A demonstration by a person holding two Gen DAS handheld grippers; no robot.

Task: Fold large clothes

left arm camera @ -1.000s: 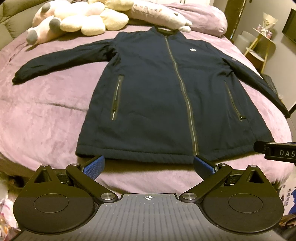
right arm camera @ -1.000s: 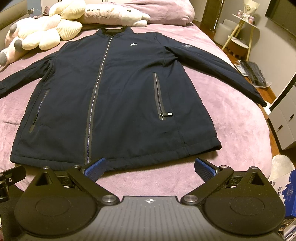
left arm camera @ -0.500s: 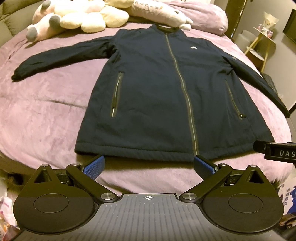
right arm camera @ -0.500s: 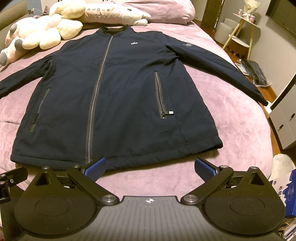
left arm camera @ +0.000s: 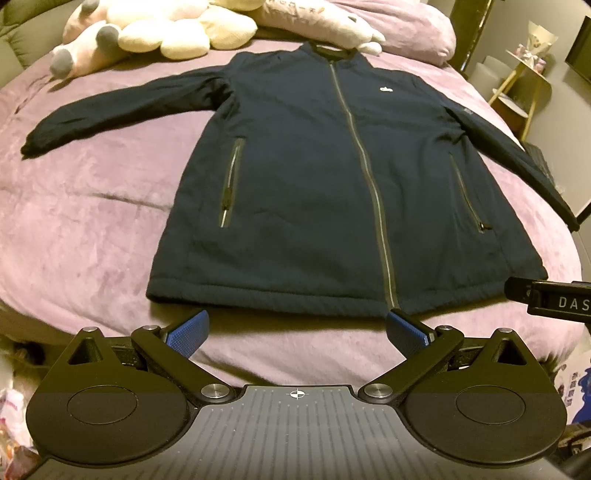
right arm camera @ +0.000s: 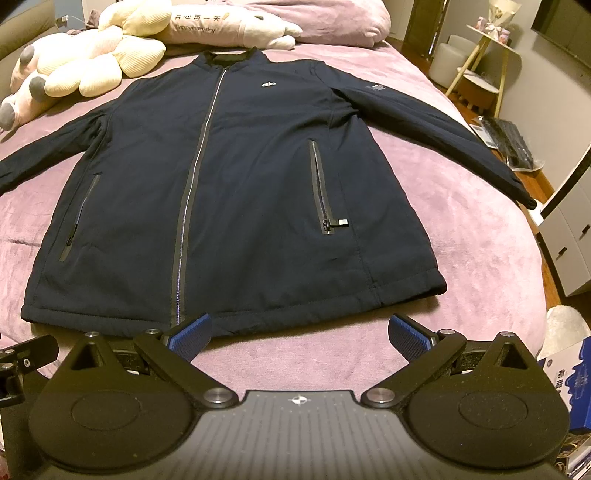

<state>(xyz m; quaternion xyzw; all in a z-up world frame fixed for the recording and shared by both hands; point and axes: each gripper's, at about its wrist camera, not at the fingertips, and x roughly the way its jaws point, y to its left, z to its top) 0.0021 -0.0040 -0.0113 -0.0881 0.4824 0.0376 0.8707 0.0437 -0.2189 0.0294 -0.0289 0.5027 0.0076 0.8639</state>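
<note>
A dark navy zip-up jacket [left arm camera: 317, 177] lies flat and face up on a purple bedspread [left arm camera: 92, 229], zipper closed, both sleeves spread outward. The right wrist view shows the same jacket [right arm camera: 229, 192] with its hem toward me. My left gripper [left arm camera: 297, 326] is open, blue pads wide apart, hovering just short of the hem near the zipper's bottom end. My right gripper [right arm camera: 299, 330] is open too, held just in front of the hem's right half. Neither touches the cloth. A black part of the right tool [left arm camera: 550, 301] shows at the left view's right edge.
Plush toys [left arm camera: 155, 37] and a pink pillow [right arm camera: 332, 14] lie at the head of the bed beyond the collar. A small side table [right arm camera: 480, 70] and white drawers [right arm camera: 569, 236] stand right of the bed. A blue box [right arm camera: 576, 373] sits near the bed's near right corner.
Both views have shifted slightly: the jacket sits a little lower and farther right in the left wrist view. Both grippers stay open; the jacket has not moved on the bed.
</note>
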